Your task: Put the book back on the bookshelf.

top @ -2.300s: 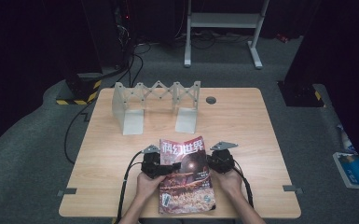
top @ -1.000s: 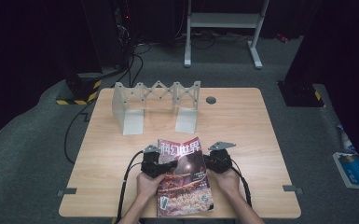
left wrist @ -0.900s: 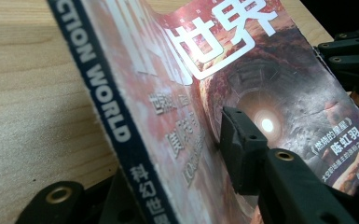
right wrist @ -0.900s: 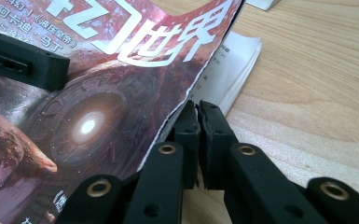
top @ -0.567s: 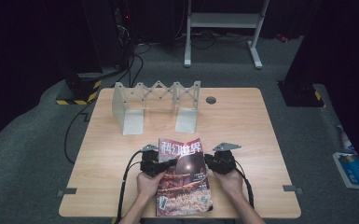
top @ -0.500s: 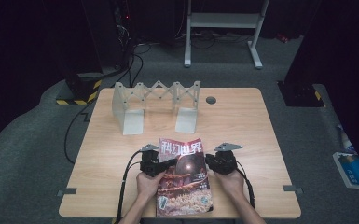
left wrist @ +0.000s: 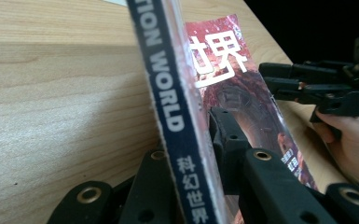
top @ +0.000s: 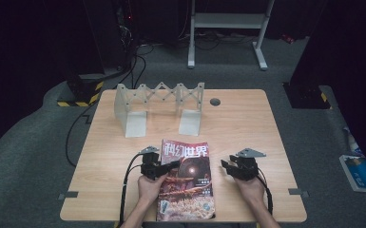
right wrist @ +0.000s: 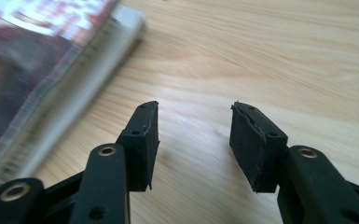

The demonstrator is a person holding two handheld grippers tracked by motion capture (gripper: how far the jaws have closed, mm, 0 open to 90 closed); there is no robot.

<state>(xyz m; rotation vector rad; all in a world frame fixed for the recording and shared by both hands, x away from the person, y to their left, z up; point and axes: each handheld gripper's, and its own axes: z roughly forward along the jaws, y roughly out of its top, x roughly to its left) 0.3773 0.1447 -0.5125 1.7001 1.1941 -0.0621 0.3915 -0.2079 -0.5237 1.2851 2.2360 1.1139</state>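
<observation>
Although the magazine [top: 185,183] lies near the front edge of the desk [top: 247,118] in the high view, it is gripped at its left edge by the left claw [top: 167,166], while the right claw [top: 227,167] is held apart from it, just beside its right edge. An accordion-style metal rack [top: 159,107] stands farther back on the desk, well apart from the magazine; if the magazine is meant for that rack, the work is judged to be at an early stage, with the lifting and placing left to do. Against the earlier frames, the right claw is seen to have let go: it was at the magazine's right edge then, and it is now drawn off to the right, whereas the left claw has kept its grip.

Seen from the left gripper view, the magazine's spine [left wrist: 175,112] is raised on edge between the jaws, which are clenched on it, so that side of the magazine is tilted up off the desk. The right claw [left wrist: 279,84] and the hand [left wrist: 349,140] behind it are seen beyond the cover, clear of it.

From the right gripper view, the jaws are spread wide over bare wood with nothing between them, and the magazine's page edge [right wrist: 70,93] lies off to the side, untouched.
</observation>
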